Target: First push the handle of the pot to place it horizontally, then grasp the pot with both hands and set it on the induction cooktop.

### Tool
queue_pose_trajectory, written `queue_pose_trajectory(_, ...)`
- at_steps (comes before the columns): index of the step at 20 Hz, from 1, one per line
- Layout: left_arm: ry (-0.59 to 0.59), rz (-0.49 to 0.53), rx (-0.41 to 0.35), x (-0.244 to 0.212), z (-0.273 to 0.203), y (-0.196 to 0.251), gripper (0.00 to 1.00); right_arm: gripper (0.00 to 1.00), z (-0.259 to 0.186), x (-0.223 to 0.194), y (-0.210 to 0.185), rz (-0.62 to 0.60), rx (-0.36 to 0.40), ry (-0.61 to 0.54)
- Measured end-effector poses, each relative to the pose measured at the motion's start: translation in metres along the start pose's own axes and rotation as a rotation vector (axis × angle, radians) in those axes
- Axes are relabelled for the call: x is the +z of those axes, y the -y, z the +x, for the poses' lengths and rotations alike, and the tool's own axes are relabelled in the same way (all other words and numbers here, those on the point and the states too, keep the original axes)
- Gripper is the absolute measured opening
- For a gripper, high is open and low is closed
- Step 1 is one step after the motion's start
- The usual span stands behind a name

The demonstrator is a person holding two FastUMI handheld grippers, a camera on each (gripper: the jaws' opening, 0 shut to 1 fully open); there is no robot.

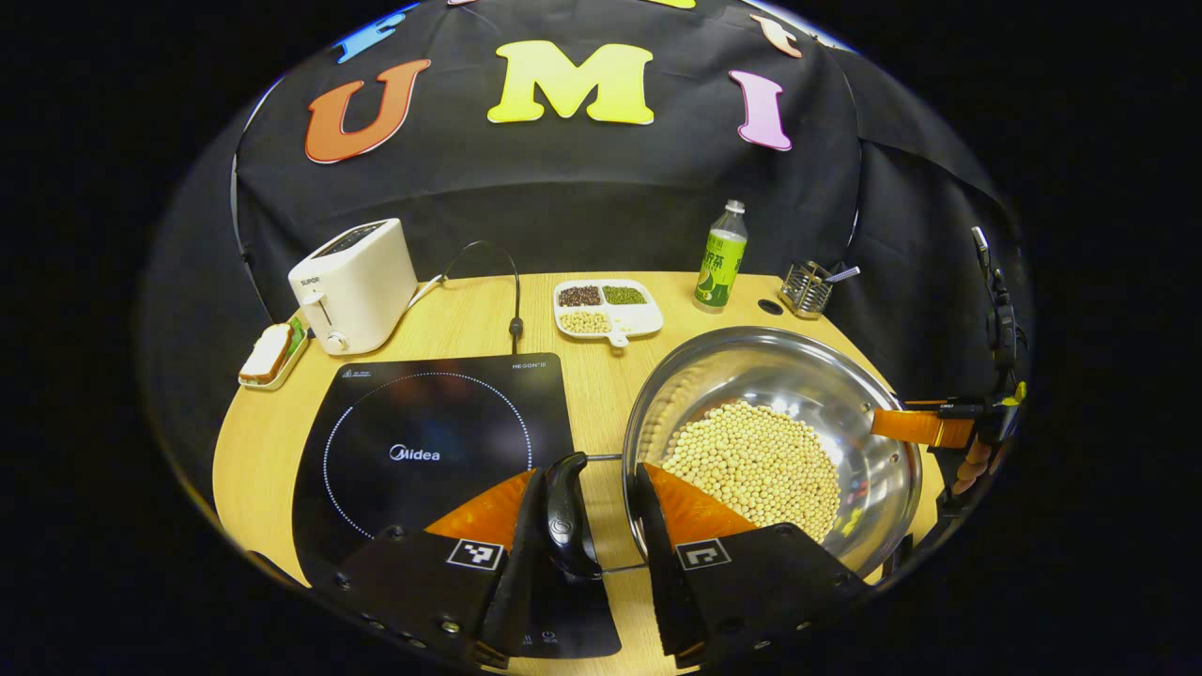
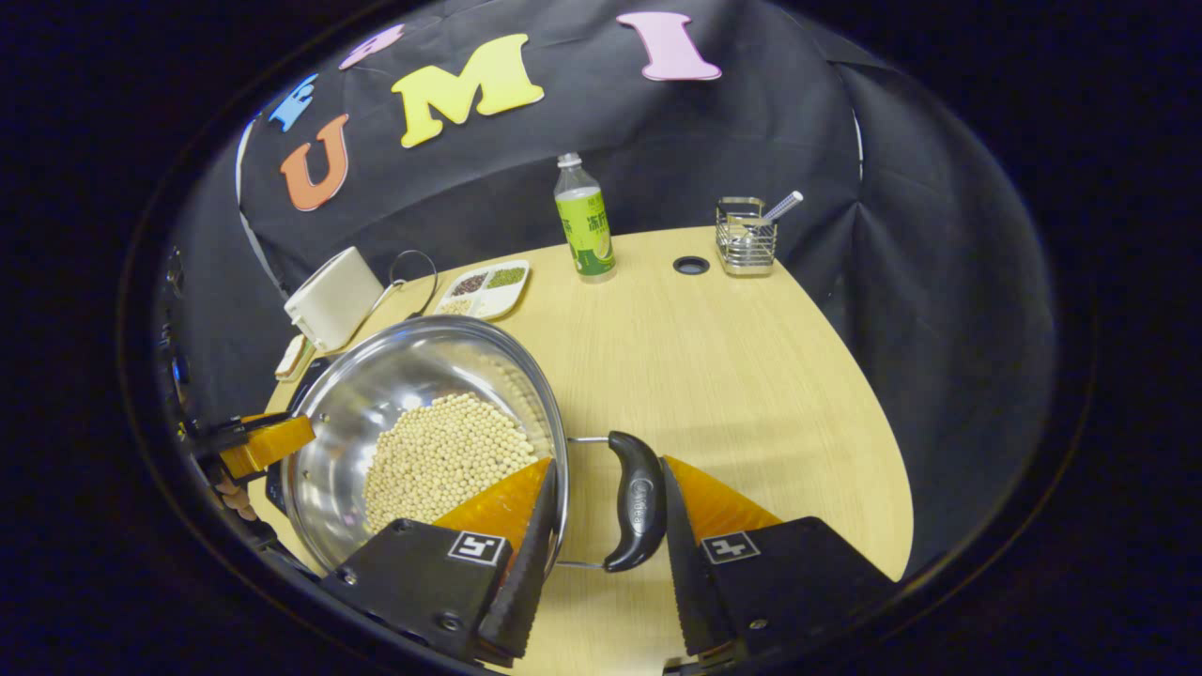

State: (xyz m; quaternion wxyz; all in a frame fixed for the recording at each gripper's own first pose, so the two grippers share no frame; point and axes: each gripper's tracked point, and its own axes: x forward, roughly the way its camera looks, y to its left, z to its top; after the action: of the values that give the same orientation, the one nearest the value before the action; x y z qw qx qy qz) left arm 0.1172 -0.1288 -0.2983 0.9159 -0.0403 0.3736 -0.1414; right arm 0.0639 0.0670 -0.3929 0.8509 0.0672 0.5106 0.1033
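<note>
Pot [image 1: 845,376]: steel, holding pale beans [image 1: 756,465], resting on the table [image 1: 601,394] just beside the induction cooktop [image 1: 423,451], toward the near edge.
Left claw [image 1: 587,512]: spread, fingers straddling the pot's left handle [image 1: 566,514]; one finger over the cooktop, the other over the rim. Contact cannot be told.
Right claw [image 2: 606,507]: spread, straddling the right handle [image 2: 637,512], one finger over the rim; contact unclear.
Far edge: toaster [image 1: 355,282], divided dish [image 1: 608,308], bottle [image 1: 721,258], wire holder [image 1: 808,286].
</note>
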Motion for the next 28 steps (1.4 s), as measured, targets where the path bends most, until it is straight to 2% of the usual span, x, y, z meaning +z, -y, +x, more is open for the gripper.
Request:
queue_pose_trajectory(3,0.005,-0.014,-0.011,0.006,-0.023,-0.003,0.52,0.60,-0.030,0.008,-0.011,-0.020,-0.005,0.016)
queue_pose_trajectory(10,0.088,-0.017,0.030,0.041,-0.091,-0.031,0.52,0.60,-0.084,0.041,-0.063,-0.057,0.049,0.052)
queue_pose_trajectory(22,0.192,-0.040,0.090,0.090,-0.160,-0.122,0.52,0.61,-0.116,0.083,-0.175,-0.113,0.125,0.073)
queue_pose_trajectory(23,0.196,-0.049,0.089,0.094,-0.160,-0.130,0.62,0.60,-0.116,0.088,-0.183,-0.122,0.123,0.080)
queue_pose_trajectory(24,0.198,-0.062,0.089,0.095,-0.159,-0.138,0.52,0.60,-0.114,0.092,-0.191,-0.134,0.121,0.087)
queue_pose_trajectory(27,0.197,-0.114,0.092,0.091,-0.148,-0.163,0.52,0.60,-0.097,0.096,-0.213,-0.151,0.134,0.076)
queue_pose_trajectory(28,0.191,-0.127,0.094,0.087,-0.142,-0.171,0.47,0.60,-0.089,0.096,-0.220,-0.147,0.142,0.067)
